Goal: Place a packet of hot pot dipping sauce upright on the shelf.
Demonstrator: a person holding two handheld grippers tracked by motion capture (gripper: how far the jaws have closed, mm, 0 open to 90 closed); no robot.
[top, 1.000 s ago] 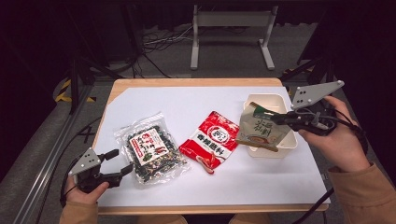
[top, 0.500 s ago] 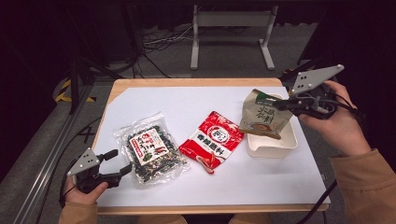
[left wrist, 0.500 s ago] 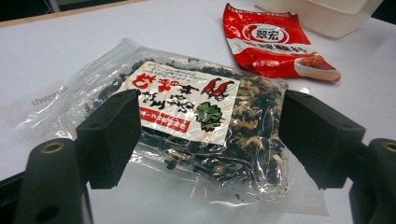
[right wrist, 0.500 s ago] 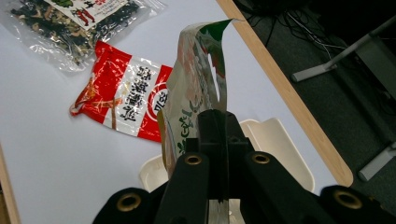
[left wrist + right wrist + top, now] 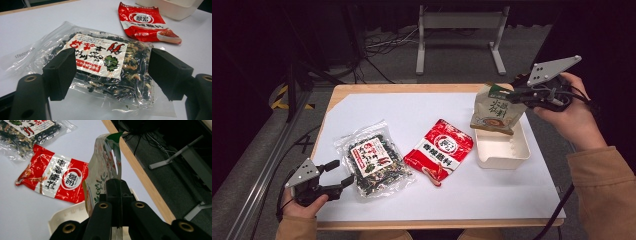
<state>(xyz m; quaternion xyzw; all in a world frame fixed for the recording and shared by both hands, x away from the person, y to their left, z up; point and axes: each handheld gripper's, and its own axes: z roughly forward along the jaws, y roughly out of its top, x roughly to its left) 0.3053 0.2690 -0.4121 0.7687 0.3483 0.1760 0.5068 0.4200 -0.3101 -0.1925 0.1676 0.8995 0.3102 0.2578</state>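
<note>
Left gripper: the black two-jaw left gripper (image 5: 339,174) rests at the near left edge of the white-covered wooden table (image 5: 412,112), jaws spread wide with nothing between them, just beside the clear bag.
Clear bag: a see-through plastic bag of dark dried greens with a white and red label (image 5: 373,164) lies flat on the table's left part; in the left gripper view the bag (image 5: 105,67) lies just past the open jaws.
Red packet: a glossy red and white foil packet (image 5: 439,151) lies flat near the middle, between the clear bag and the tray.
Tray: a shallow cream plastic tray (image 5: 502,155) sits on the table's right part.
Beige pouch: a beige paper-look pouch with green print (image 5: 496,110) hangs upright above the tray's far end, clear of the table.
Right gripper: the black right gripper (image 5: 518,92), in a person's hand, has its jaws clamped on the pouch's upper edge.
</note>
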